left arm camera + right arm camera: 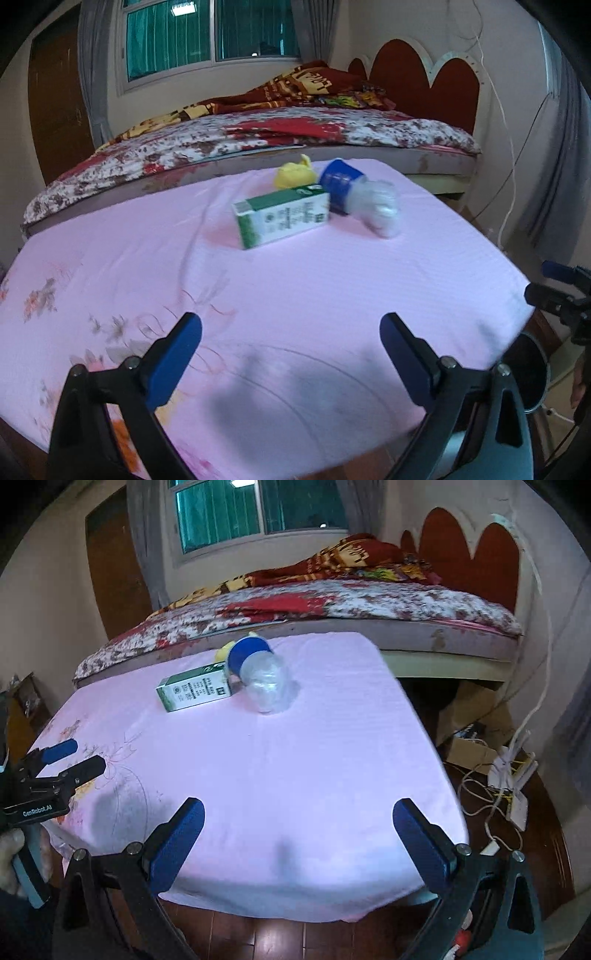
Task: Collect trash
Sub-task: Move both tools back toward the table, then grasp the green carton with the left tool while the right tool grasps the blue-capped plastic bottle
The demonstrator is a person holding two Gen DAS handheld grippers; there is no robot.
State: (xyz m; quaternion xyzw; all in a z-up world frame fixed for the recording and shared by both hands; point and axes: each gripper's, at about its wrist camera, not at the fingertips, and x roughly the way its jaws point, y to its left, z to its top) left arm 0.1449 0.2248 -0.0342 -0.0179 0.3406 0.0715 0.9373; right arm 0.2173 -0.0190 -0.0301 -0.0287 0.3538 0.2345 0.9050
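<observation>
A green and white carton (282, 216) (194, 693) lies on its side on the pink-covered table (258, 302) (295, 757). Behind it lie a crumpled yellow wrapper (293, 173) (226, 650) and a tipped clear plastic cup with a blue band (364, 195) (260, 674). My left gripper (290, 332) is open and empty, low over the table's near side, well short of the trash. It also shows in the right wrist view (74, 757). My right gripper (297, 816) is open and empty at the table's near edge. It shows at the right edge of the left wrist view (554, 284).
A bed (258, 140) with floral and red blankets stands right behind the table, under a window. A heart-shaped headboard (472, 550) is at the back right. Cables and a power strip (513, 775) lie on the wooden floor to the right.
</observation>
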